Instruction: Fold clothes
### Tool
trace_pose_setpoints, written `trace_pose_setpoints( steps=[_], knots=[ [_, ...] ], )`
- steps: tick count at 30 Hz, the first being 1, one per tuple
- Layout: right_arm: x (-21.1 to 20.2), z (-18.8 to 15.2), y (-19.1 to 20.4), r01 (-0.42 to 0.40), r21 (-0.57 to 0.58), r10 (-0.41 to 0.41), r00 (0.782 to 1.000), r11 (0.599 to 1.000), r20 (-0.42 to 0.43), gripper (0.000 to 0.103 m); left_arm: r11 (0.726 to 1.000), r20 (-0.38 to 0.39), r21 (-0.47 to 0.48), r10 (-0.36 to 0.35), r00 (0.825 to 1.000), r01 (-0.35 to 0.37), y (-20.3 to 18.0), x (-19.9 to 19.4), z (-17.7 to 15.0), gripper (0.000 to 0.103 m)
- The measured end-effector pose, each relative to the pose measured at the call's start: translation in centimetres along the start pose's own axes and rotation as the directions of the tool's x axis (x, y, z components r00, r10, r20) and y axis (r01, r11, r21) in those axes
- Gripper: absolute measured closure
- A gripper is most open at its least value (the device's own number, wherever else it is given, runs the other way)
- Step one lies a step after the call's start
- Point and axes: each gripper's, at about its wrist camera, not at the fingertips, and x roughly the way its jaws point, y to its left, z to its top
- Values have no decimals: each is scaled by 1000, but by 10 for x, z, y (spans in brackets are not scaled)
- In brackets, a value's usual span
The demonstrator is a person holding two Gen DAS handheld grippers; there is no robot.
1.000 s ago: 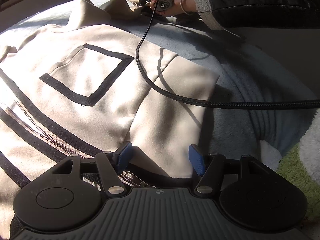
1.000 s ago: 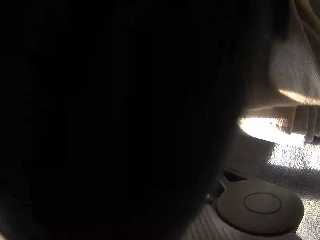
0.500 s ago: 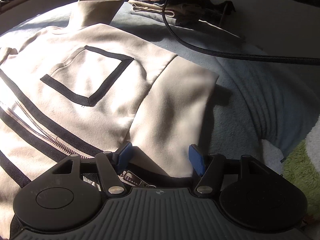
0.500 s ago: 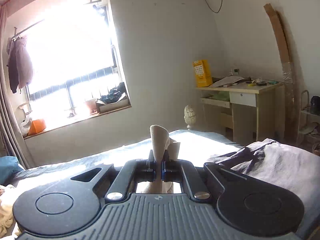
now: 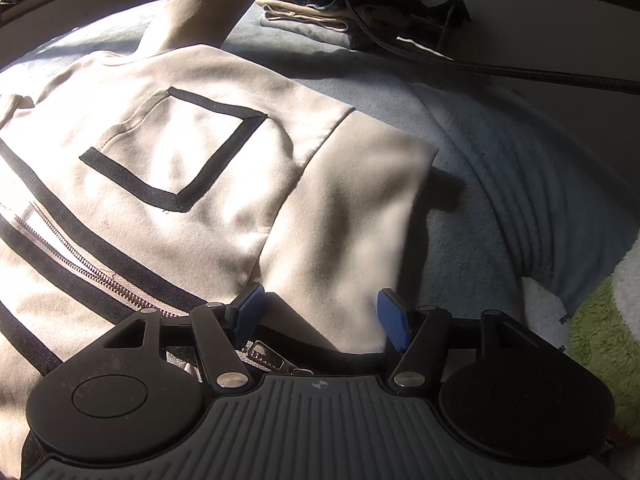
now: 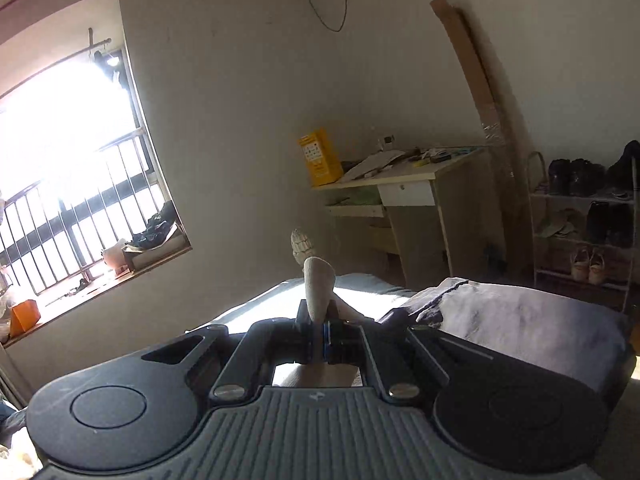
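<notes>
A cream zip jacket [image 5: 192, 184] with black stripes and a black-edged square pocket lies spread on the bed. My left gripper [image 5: 320, 314] is open, low over the jacket's near edge, and cream cloth lies between its blue pads [image 5: 248, 308] without being pinched. One sleeve [image 5: 216, 4] rises from the far side of the jacket and leaves the top of the left wrist view. My right gripper [image 6: 318, 336] is shut on the cream sleeve end [image 6: 318, 284], which it holds up above the bed.
A blue-grey blanket [image 5: 500, 168] covers the bed. A stack of folded clothes [image 5: 312, 8] sits at the far side, and a black cable [image 5: 480, 66] crosses above it. Green fluffy fabric [image 5: 600, 340] lies at the right. Beyond are a window [image 6: 60, 160], a desk [image 6: 408, 184] and a shoe rack [image 6: 584, 216].
My right gripper has risen with the sleeve end, and its view went from dark cloth to the room. The hand and cable lifted out of the left view. My left gripper stayed still.
</notes>
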Motion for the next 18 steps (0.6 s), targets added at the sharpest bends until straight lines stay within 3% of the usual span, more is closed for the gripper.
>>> trace_pose_setpoints(
  steps=[3,6,12,18],
  knots=[
    [-34,7,19,-121,19,121,993,993,-9,98,1000,0,0,0,1000,0,0,0,0,41],
    [-78,8,48,-280,-21,279,960,960,-29,98,1000,1,-1,2,1000,-2,0,-2,1,41],
    [-147,-14,114,-549,-94,538,835,831,-116,98,999,26,-24,32,999,-31,7,-17,2,41],
    [-185,-39,152,-708,-60,683,698,704,-217,98,974,82,-196,134,988,-116,48,-65,-2,41]
  ],
)
